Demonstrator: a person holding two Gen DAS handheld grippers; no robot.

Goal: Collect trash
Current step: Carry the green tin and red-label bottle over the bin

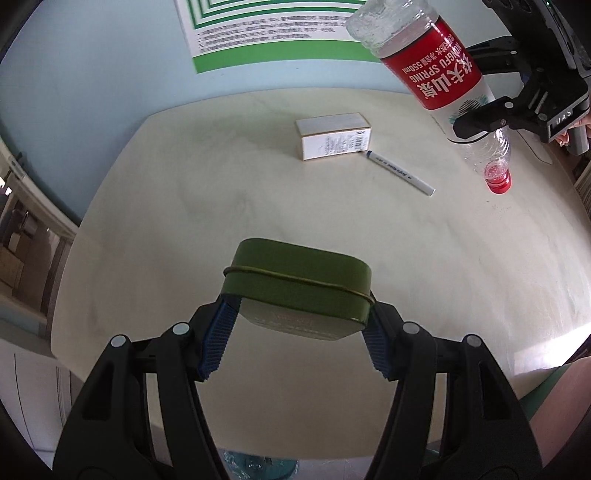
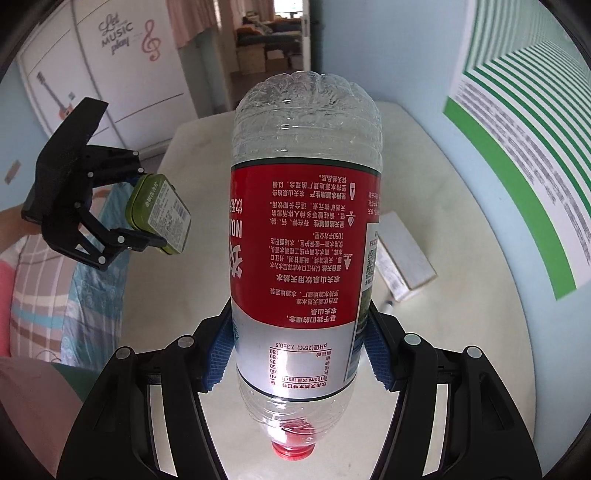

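Up in the air, both grippers hold something over the pale table (image 1: 155, 206).

The left gripper (image 1: 301, 314) points forward over the near part of the table. Its two blue pads (image 1: 218, 334) squeeze the short ends of a small green tin (image 1: 299, 280), one pad on each side. The tin is lifted off the table and tips a little. In the right wrist view the same left gripper (image 2: 147, 218) shows from the side, and the tin (image 2: 159, 214) has a white sticker with tiny print and a bar code on its flat face. The print is too small to read.

The right gripper (image 2: 297, 347) holds a clear plastic bottle (image 2: 306, 236) upside down. Its blue pads (image 2: 221, 358) press on both sides of the bottle, low on the label. The red cap (image 2: 293, 448) points down toward the table. In the left wrist view the bottle (image 1: 432, 70) hangs tilted above the far right side of the table, held by the right gripper (image 1: 480, 123).

The red label says "NONGFU SPRING" and "550ml", with big white Chinese letters. The back has many small Chinese lines and "pH".

A white box (image 1: 332, 136) with a bar code lies on the table. A white pen (image 1: 400, 171) lies just beside it. A green and white poster (image 1: 258, 29) hangs on the wall. A cupboard door (image 2: 110, 59) says "Let MUSIC play".
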